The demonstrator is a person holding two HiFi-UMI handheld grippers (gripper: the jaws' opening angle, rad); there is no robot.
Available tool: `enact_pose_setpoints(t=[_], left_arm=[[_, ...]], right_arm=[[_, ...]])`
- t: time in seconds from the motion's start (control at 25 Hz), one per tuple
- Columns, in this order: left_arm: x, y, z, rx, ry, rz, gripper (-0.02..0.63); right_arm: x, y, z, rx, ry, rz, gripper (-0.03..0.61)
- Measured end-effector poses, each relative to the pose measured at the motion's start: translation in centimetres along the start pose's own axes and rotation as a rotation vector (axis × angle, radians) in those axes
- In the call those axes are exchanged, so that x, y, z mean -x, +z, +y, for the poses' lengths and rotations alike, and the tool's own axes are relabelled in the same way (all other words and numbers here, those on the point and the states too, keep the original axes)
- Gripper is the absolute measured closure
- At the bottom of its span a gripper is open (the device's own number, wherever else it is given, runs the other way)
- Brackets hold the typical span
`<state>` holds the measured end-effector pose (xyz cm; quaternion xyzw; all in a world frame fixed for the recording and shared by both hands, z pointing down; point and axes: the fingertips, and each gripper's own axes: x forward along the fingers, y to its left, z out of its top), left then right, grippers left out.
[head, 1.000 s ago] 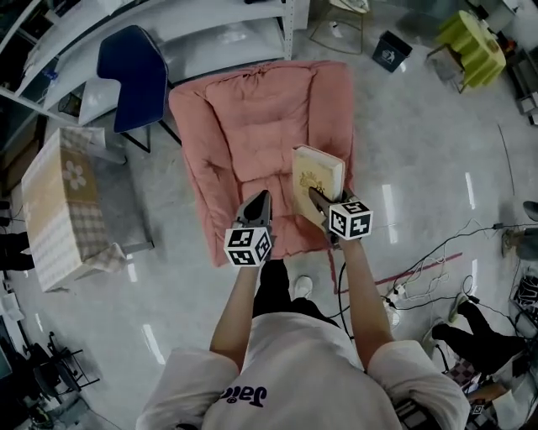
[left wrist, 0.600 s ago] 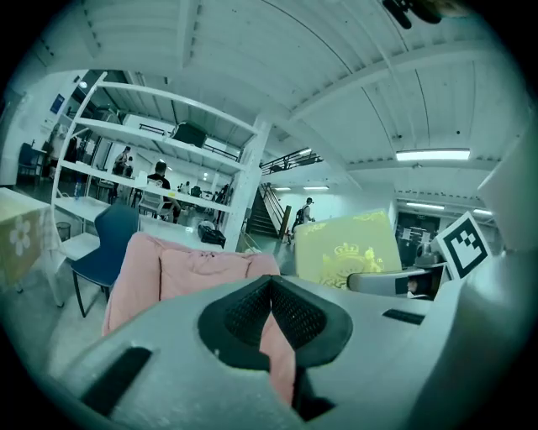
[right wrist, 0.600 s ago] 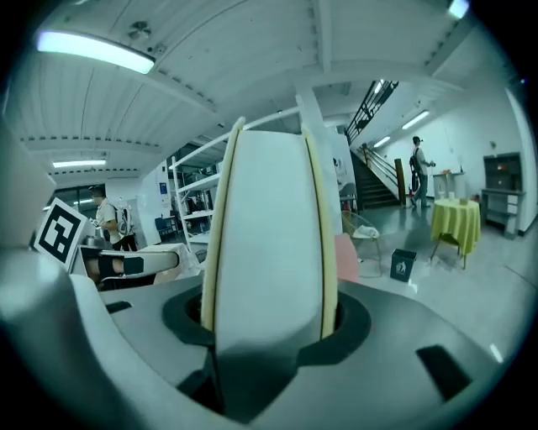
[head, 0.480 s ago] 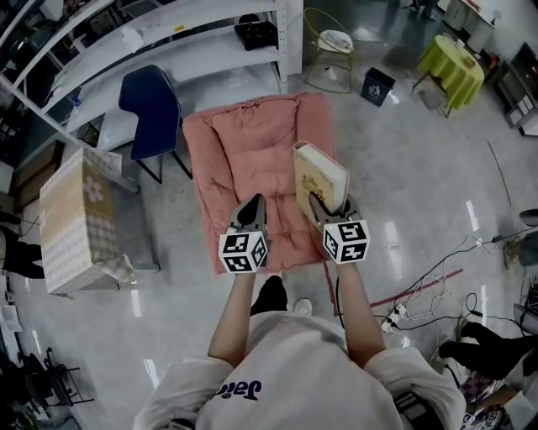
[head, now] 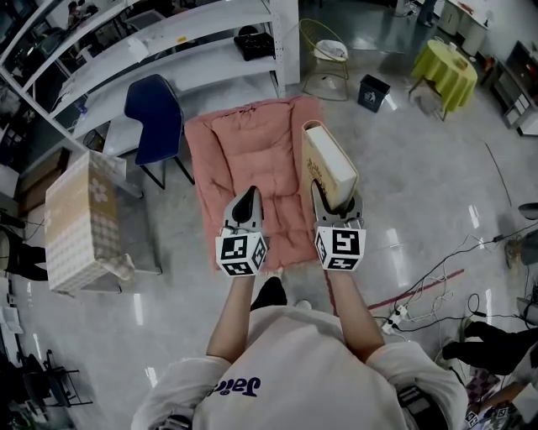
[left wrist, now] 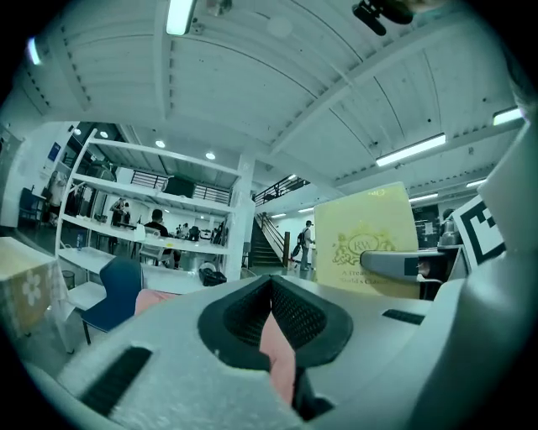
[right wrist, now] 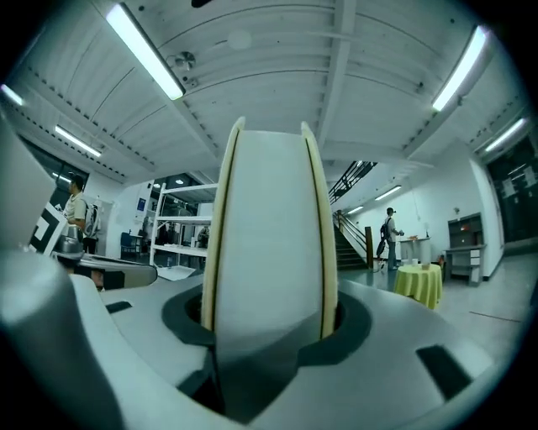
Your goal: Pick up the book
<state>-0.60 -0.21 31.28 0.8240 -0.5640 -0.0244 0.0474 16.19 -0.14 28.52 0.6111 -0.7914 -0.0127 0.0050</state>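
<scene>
A large open lab hall: white shelving racks (head: 193,25), polished concrete floor (head: 420,185), ceiling strip lights (right wrist: 145,52), staircase (right wrist: 349,248)

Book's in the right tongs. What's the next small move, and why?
Probably hold steady and level: the right tongs grip the book by one end only, it hangs clear above the pink cushion, and the left tongs are shut and empty.

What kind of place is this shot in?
Probably a big open lab or workshop hall, not a home: white metal shelving along one side, loose cables on a polished floor, and strip lights and a staircase in the right gripper view.
</scene>
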Motion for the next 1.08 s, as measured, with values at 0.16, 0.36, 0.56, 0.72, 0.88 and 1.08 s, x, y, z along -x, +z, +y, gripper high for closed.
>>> enact_pose_setpoints(t=[0.16, 0.36, 0.56, 0.72, 0.88, 1.08], left_arm=[[0.4, 1.4, -1.4, -0.031, -0.002, -0.037, 0.598], [0.3, 1.5, -2.7, -0.047, -0.01, -0.047, 0.598], [-0.1, 1.3, -3.5, -0.041, -0.02, -0.041, 0.598], [-0.6, 0.6, -4.0, -0.042, -0.033, -0.029, 0.598], [-1.4, -0.2, -3.7, -0.054, -0.04, -0.008, 0.598], [-3.3, -0.2, -2.3, -0.042, -0.031, -0.006, 0.598]], right_arm=[[1.0, 1.0, -0.4, 0.01, -0.039, -0.021, 0.358], [1.8, 1.3, -1.4, 0.005, -0.087, -0.029, 0.359], [2.1, 1.3, -2.1, 0.008, -0.099, -0.027, 0.359], [1.8, 0.9, -2.5, 0.002, -0.09, -0.019, 0.359], [0.7, -0.2, -2.5, -0.016, -0.078, 0.009, 0.359], [-1.2, -0.7, -2.5, -0.016, -0.073, 0.021, 0.358]])
